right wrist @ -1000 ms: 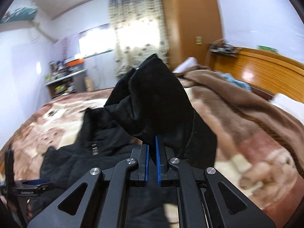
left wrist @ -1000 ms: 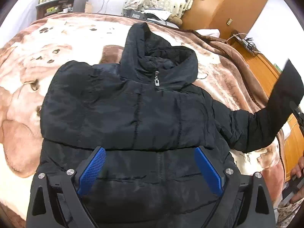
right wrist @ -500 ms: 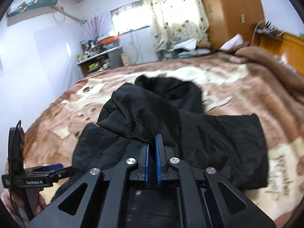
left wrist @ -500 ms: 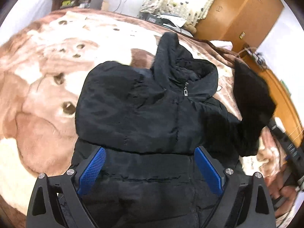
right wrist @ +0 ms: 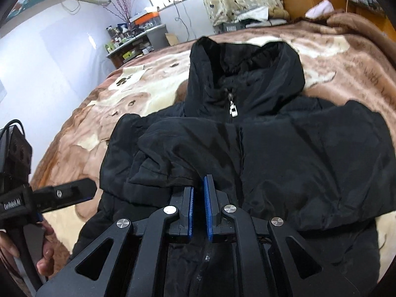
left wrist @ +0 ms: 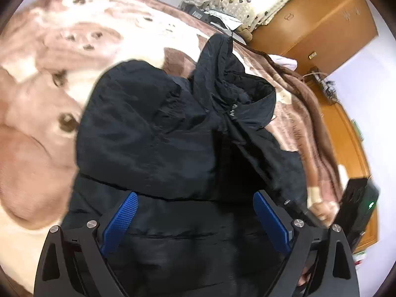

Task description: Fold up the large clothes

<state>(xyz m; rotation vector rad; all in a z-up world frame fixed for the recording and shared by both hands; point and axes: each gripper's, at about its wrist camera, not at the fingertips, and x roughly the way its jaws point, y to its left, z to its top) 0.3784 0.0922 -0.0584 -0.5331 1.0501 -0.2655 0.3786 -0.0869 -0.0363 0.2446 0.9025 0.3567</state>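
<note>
A black hooded puffer jacket (left wrist: 153, 143) lies front up on the bed, hood away from me; it also shows in the right wrist view (right wrist: 284, 143). Both sleeves lie folded across its chest. My right gripper (right wrist: 198, 193) is shut on the cuff of the sleeve (right wrist: 168, 165) it has laid over the chest. My left gripper (left wrist: 195, 215) is open and empty, hovering over the jacket's lower front. The left gripper also shows at the left edge of the right wrist view (right wrist: 74, 193).
A brown and cream dog-print blanket (left wrist: 37, 104) covers the bed. A wooden headboard (left wrist: 351, 133) runs along the right side, a wooden wardrobe (left wrist: 316, 19) stands beyond. A cluttered shelf (right wrist: 133, 42) stands at the far wall.
My right gripper has swung the sleeve from out at the side down across the jacket's chest. The left gripper stays open over the hem.
</note>
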